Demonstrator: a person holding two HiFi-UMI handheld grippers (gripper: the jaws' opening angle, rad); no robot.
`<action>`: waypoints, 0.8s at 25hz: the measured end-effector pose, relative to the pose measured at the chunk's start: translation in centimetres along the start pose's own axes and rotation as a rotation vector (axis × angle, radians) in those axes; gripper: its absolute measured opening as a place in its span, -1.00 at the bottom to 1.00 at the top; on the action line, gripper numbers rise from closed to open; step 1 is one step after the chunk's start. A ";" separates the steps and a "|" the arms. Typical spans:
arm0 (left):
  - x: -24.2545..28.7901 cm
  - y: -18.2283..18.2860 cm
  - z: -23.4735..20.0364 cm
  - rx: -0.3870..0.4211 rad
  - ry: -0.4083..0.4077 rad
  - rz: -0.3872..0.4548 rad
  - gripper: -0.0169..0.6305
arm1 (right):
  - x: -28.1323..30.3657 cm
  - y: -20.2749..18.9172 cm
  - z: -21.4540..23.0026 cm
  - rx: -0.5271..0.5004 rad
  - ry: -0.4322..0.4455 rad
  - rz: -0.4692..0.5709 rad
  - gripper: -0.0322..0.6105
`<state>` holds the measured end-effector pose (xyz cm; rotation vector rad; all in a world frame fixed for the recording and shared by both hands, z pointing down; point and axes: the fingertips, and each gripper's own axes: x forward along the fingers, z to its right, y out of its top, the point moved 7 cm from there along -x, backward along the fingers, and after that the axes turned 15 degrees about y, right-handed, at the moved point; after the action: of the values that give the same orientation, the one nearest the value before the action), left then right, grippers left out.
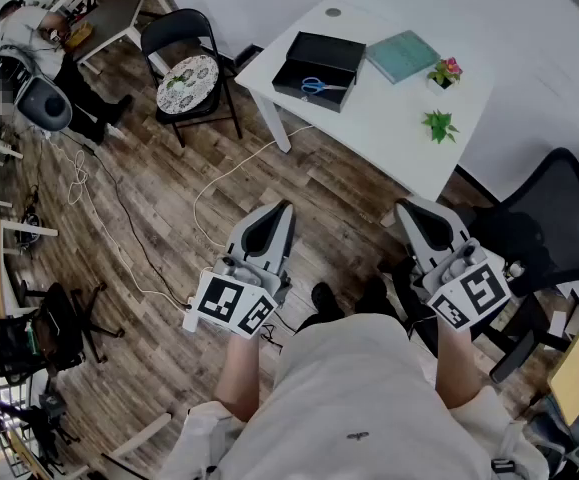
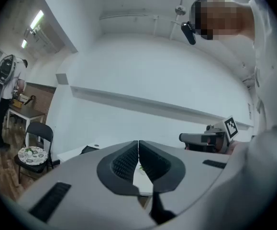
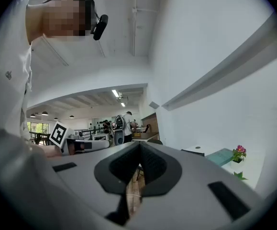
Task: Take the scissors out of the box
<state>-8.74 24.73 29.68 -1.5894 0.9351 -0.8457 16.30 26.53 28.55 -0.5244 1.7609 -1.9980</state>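
Observation:
Blue-handled scissors (image 1: 321, 86) lie inside an open black box (image 1: 321, 68) on a white table (image 1: 389, 118) far ahead of me in the head view. My left gripper (image 1: 285, 208) and right gripper (image 1: 409, 207) are held low over the wooden floor, well short of the table, both pointing level. In the left gripper view the left gripper (image 2: 138, 143) is shut and empty. The right gripper (image 3: 139, 145) is likewise shut with nothing between its tips. The box shows as a small dark shape (image 2: 89, 149) past the left gripper.
On the table lie a teal book (image 1: 403, 55), a small pink flower pot (image 1: 443, 72) and a green plant (image 1: 438, 124). A black chair with a patterned cushion (image 1: 189, 80) stands left of the table. An office chair (image 1: 549, 228) is at my right. A white cable (image 1: 219, 183) runs across the floor.

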 end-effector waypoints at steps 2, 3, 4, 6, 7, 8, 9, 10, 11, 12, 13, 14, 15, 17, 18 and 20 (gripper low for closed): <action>0.0 0.1 0.9 0.007 -0.009 -0.001 -0.88 | -0.3 0.1 -0.1 0.000 0.003 -0.001 -0.89; 0.0 0.1 1.3 0.006 -0.013 -0.002 -0.88 | -0.5 0.2 -0.3 -0.002 0.005 -0.003 -0.89; 0.0 0.1 1.6 0.003 -0.016 -0.004 -0.88 | -0.6 0.3 -0.5 -0.005 0.008 -0.005 -0.89; -0.1 0.0 2.0 0.000 -0.023 -0.008 -0.88 | -0.8 0.2 -1.0 -0.008 0.013 -0.005 -0.89; -0.2 0.0 2.1 0.002 -0.025 -0.009 -0.88 | -0.9 0.1 -1.2 -0.006 0.012 -0.003 -0.89; -0.3 -0.1 2.1 0.003 -0.028 -0.010 -0.88 | -0.9 0.0 -1.3 -0.005 0.009 -0.001 -0.89; -0.4 -0.1 2.1 0.002 -0.030 -0.012 -0.88 | -0.9 0.0 -1.5 -0.009 0.003 -0.001 -0.89; -0.5 -0.2 2.1 0.000 -0.032 -0.013 -0.88 | -0.9 -0.1 -1.8 -0.018 -0.003 -0.003 -0.89; -0.7 -0.2 2.1 0.000 -0.033 -0.014 -0.88 | -0.9 -0.1 -2.0 -0.030 -0.009 -0.006 -0.89; -0.8 -0.3 2.1 0.002 -0.034 -0.014 -0.88 | -0.8 -0.2 -2.3 -0.039 -0.012 -0.010 -0.89; -0.8 -0.4 2.0 0.004 -0.035 -0.015 -0.88 | -0.7 -0.3 -2.4 -0.040 -0.010 -0.012 -0.89; -0.9 -0.5 2.0 0.005 -0.036 -0.017 -0.88 | -0.6 -0.4 -2.5 -0.031 -0.004 -0.008 -0.89; -1.0 -0.6 2.0 0.007 -0.038 -0.018 -0.88 | -0.5 -0.5 -2.6 -0.016 0.001 0.002 -0.89; -1.4 -0.6 1.9 0.014 -0.044 -0.019 -0.88 | -0.3 -0.7 -2.8 0.003 -0.004 0.031 -0.89; -1.6 -0.6 1.8 0.019 -0.046 -0.019 -0.88 | -0.2 -0.7 -2.9 0.001 -0.011 0.039 -0.88; -2.0 -0.5 1.4 0.027 -0.046 -0.019 -0.88 | 0.1 -0.7 -3.2 -0.005 -0.016 0.034 -0.88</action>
<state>-8.27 27.19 29.79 -1.5904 0.8737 -0.8290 14.45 29.16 28.84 -0.5070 1.7547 -1.9616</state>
